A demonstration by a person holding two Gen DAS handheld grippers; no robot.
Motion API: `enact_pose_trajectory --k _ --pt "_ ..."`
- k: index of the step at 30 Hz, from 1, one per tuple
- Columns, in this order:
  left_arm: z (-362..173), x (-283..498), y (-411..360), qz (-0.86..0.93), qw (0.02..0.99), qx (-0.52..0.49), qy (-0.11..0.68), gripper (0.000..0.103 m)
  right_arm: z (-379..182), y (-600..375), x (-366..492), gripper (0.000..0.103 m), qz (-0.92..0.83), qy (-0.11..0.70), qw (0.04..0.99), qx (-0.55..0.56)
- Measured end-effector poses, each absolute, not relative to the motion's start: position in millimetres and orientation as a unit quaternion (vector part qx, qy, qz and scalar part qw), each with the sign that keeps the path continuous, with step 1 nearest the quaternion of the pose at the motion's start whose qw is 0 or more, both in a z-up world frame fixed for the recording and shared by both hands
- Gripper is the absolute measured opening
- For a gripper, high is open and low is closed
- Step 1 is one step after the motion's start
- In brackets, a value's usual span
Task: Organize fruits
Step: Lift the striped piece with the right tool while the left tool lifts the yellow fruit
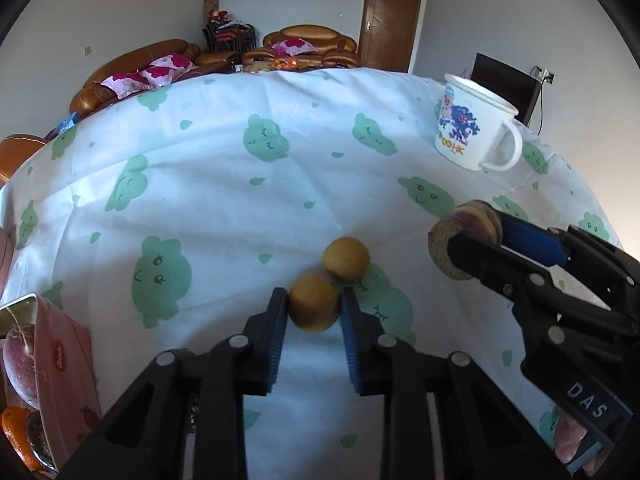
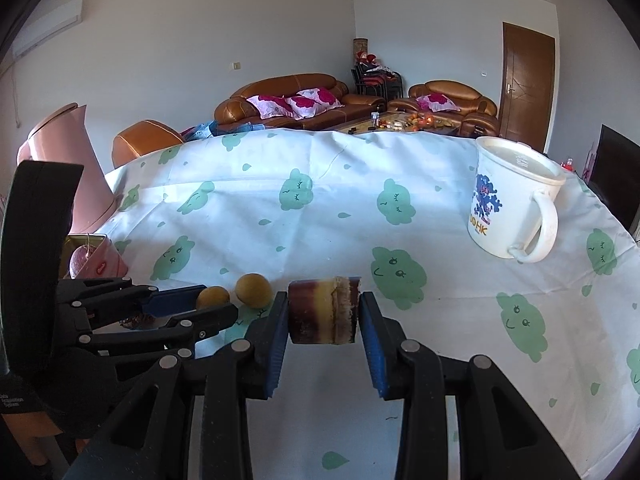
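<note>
Nearest in the left wrist view, at about 8 o'clock, a pink tin [image 1: 60, 364] sits at the edge of the worktop [image 1: 240, 208]; it holds a reddish round fruit [image 1: 20, 360], with an orange fruit [image 1: 18, 436] beside it at the frame's lower edge, though whether that one lies inside cannot be told. The same tin shows at 9 o'clock in the right wrist view [image 2: 106, 262], with the reddish fruit [image 2: 82, 260] in it. At the centre of the left wrist view, the left gripper [image 1: 314, 308] is closed to a narrow gap on a small tan round fruit [image 1: 314, 304], both blue pads touching its sides. A second tan round fruit [image 1: 346, 258] lies just beyond at 12 o'clock from the first, touching it, on the cloth-covered worktop. In the right wrist view the same pair appears at 9 o'clock from the centre, the held one [image 2: 212, 297] between the left gripper's fingers [image 2: 176, 300] and the free one [image 2: 253, 289] just beside it. The right gripper [image 2: 322, 312] clamps a short cut piece of sugarcane [image 2: 322, 310], purple and yellow, lying crosswise between its pads; in the left wrist view this piece [image 1: 464, 236] sits at 3 o'clock, its cut end facing the camera. Farther off, at 2 o'clock, a white printed mug [image 2: 514, 208] stands upright on the worktop, well apart from the fruit; its inside cannot be seen. Beyond the worktop stand brown sofas [image 2: 288, 96] with floral cushions.
</note>
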State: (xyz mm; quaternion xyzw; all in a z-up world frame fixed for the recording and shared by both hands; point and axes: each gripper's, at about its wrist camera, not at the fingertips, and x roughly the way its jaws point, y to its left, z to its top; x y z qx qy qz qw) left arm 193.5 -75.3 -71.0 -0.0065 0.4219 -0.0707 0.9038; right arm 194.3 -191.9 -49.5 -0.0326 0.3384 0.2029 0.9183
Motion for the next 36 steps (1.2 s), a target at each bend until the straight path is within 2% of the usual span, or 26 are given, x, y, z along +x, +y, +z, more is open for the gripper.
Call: enact_pose_trajectory --k 36 --pt "-42 157 -69 -0.057 0.948 -0.006 0.313 0.028 -36 -198 173 0.037 0.239 0.276 0.931 -0.024"
